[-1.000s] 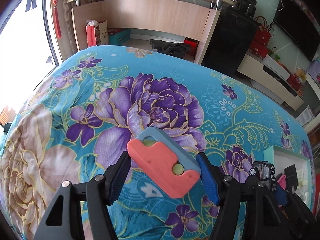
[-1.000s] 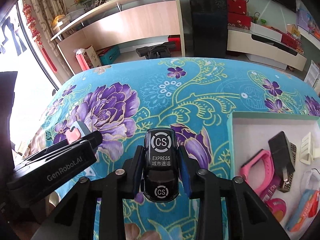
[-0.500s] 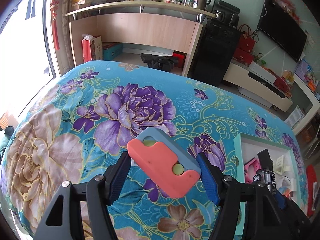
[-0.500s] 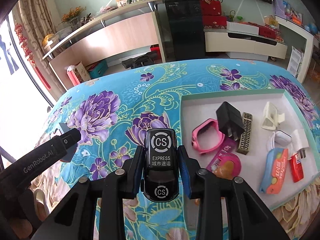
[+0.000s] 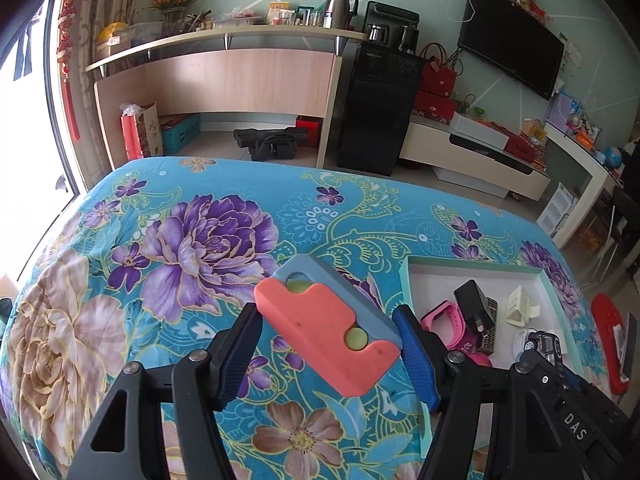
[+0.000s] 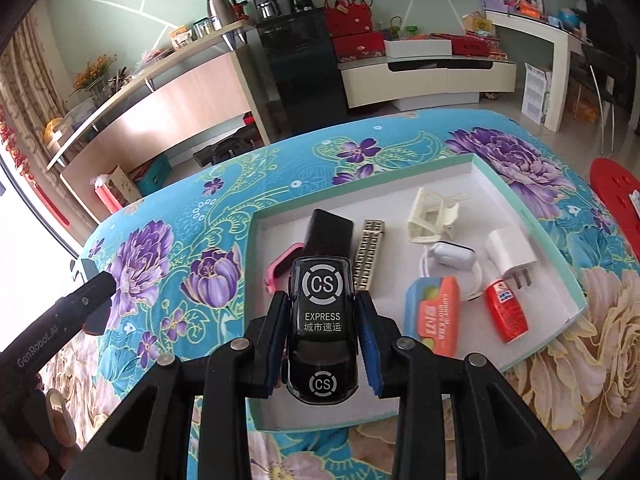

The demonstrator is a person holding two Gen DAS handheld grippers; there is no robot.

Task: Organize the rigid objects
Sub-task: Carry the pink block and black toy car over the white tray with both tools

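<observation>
My left gripper (image 5: pixel 328 340) is shut on an orange and blue flat plastic piece (image 5: pixel 326 330) with two green studs, held above the floral cloth, left of the tray (image 5: pixel 412 272). My right gripper (image 6: pixel 322 336) is shut on a black toy car (image 6: pixel 323 320) marked "CS EXPRESS", held over the near left part of the white tray (image 6: pixel 532 224). In the left wrist view the toy car (image 5: pixel 542 346) and right gripper show at the lower right. The left gripper's arm (image 6: pixel 56 320) reaches in at the left of the right wrist view.
The tray holds a pink watch band (image 6: pixel 282 266), a black charger (image 6: pixel 328 232), a ribbed metal bar (image 6: pixel 368 254), a cream clip (image 6: pixel 430 216), a white plug (image 6: pixel 510 254), a red-capped item (image 6: pixel 506 310) and an orange-blue pack (image 6: pixel 432 316). A red stool (image 6: pixel 616 180) stands right of the table.
Both grippers moved right and rose a little with their objects. The right gripper passed from over the cloth to over the tray; the tray came further into the left wrist view.
</observation>
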